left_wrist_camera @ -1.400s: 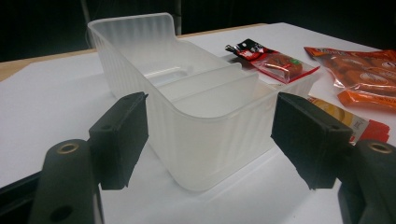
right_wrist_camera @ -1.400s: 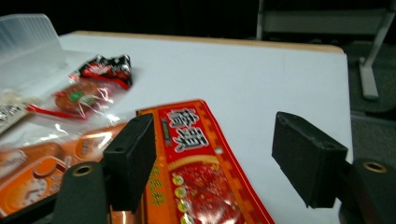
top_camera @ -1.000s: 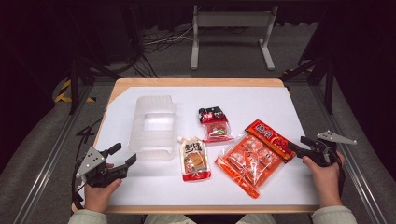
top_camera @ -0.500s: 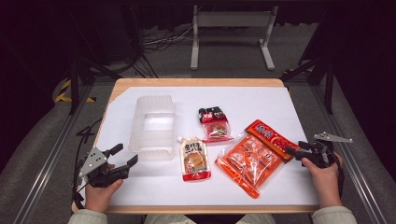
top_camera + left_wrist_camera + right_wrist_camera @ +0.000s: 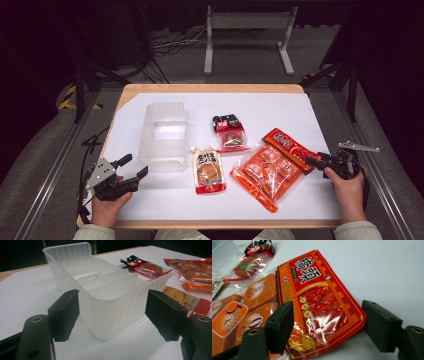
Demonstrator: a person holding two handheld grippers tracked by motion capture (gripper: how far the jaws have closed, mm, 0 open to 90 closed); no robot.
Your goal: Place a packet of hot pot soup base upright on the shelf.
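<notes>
High view: my left gripper (image 5: 131, 169) sits at the near left corner of the white-covered wooden table (image 5: 300, 107), jaws spread wide and holding nothing, aimed toward the near end of the translucent ribbed plastic bin (image 5: 164, 134); my right gripper (image 5: 314, 161) rests at the near right edge, its tips at the edge of the red and orange flat foil packet (image 5: 289, 147); that packet partly overlaps the large clear bag of orange sachets (image 5: 266, 172); a beige spouted sauce pouch (image 5: 208, 170) lies just right of the bin's near end; a small clear packet with a black and red header (image 5: 230, 132) lies beyond the pouch.

Left gripper view: my left gripper (image 5: 112, 312) stands wide open and empty; the plastic bin (image 5: 110, 293) has its rounded near end between my two black jaws, without visible contact; an inner divider crosses the bin; the small packet (image 5: 145, 266) lies beyond, the sauce pouch (image 5: 186, 300) to the right, the sachet bag (image 5: 195, 271) at far right.

Right gripper view: my right gripper (image 5: 327, 327) is open wide, gripping nothing; the red and orange packet (image 5: 319, 302) lies flat on the table, its near corner between my jaws; the sachet bag (image 5: 239, 312) lies to the left; the small packet (image 5: 252, 262) lies top left.
</notes>
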